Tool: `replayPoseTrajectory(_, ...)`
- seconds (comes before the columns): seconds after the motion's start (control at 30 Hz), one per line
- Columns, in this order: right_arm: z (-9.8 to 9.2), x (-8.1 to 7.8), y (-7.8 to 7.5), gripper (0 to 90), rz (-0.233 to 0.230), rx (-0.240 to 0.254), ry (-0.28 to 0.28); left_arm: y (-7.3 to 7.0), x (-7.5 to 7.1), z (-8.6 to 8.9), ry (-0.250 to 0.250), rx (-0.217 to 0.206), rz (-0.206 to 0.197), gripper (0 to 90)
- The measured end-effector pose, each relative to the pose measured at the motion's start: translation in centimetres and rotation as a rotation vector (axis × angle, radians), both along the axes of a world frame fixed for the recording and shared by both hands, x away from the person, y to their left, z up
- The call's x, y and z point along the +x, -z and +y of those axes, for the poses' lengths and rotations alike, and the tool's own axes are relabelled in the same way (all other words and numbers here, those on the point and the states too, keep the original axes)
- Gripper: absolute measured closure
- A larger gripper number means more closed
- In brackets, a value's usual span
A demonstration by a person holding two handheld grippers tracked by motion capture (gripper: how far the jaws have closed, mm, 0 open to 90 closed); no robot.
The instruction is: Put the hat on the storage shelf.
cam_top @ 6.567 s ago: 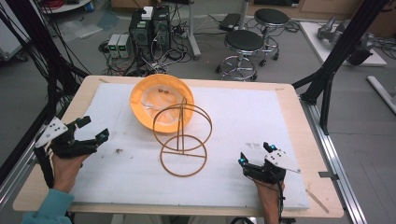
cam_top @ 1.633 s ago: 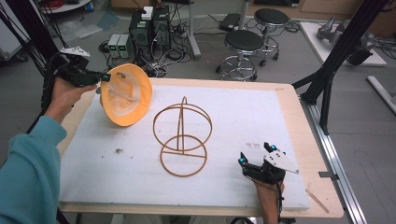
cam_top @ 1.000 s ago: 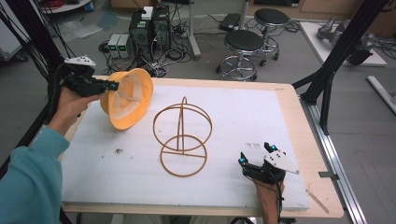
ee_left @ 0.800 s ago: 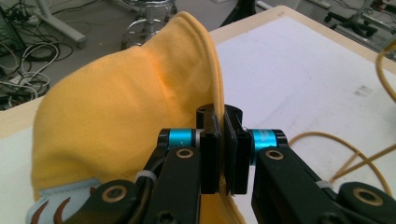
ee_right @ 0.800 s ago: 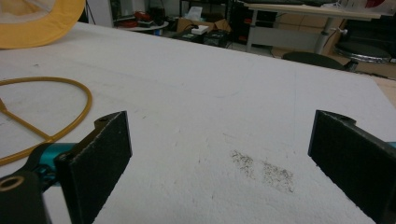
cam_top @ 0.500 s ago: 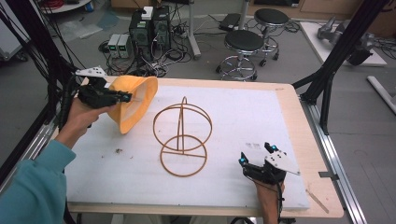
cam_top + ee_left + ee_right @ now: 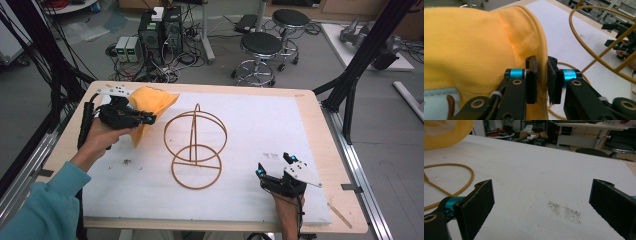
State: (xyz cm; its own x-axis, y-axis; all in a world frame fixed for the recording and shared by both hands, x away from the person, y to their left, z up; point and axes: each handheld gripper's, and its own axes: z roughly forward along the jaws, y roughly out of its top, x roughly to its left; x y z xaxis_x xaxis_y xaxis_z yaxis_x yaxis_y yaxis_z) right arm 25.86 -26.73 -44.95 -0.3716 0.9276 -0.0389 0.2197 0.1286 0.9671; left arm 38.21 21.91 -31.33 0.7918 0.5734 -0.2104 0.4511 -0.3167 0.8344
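Observation:
A yellow brimmed hat point(image 7: 150, 102) hangs at the back left of the white mat point(image 7: 280, 120), its lower edge down near the mat. My left gripper point(image 7: 150, 119) is at its brim. In the left gripper view the jaws point(image 7: 542, 60) have just been opening: a narrow gap shows, with the brim edge of the hat point(image 7: 474, 45) between the pads. A golden wire stand point(image 7: 196, 150) with a flat base ring stands mid-mat, just right of the hat. My right gripper point(image 7: 272, 170) rests open at the front right, and nothing lies between its jaws point(image 7: 541, 195).
The base ring of the stand point(image 7: 461, 170) lies left of the right gripper's jaws. Dark specks point(image 7: 565, 212) mark the mat ahead of them. Stools point(image 7: 260, 50) and computer boxes point(image 7: 160, 30) stand on the floor beyond the table's far edge.
The left hand has carried the hat to the right and lower, closer to the wire stand, and the hat has tipped over. The right gripper has stayed where it was.

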Motion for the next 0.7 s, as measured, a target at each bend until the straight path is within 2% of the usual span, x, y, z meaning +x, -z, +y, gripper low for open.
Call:
replayPoseTrajectory(0.1, 0.03, 0.00, 0.00, 4.9, -0.001, -0.003, -0.001, 0.25, -0.28, -0.27, 0.017, -0.002, 0.003, 70.5)
replayPoseTrajectory(0.27, 0.01, 0.03, 0.01, 4.9, -0.004, -0.003, 0.001, 0.20, -0.39, -0.49, 0.026, -0.017, 0.008, 42.0)
replayPoseTrajectory(0.43, 0.04, 0.00, 0.00, 4.8, 0.002, -0.001, 0.001, 0.02, -0.67, -0.56, 0.028, -0.024, 0.001, 26.6)
replayPoseTrajectory(0.57, 0.04, 0.01, 0.00, 4.9, 0.001, -0.002, 0.001, -0.19, -0.85, -0.37, 0.027, -0.032, -0.010, 21.3)
replayPoseTrajectory(0.7, 0.05, 0.02, 0.00, 4.8, 0.001, -0.003, 0.002, -0.24, -0.89, -0.18, 0.007, -0.022, -0.026, 16.3)
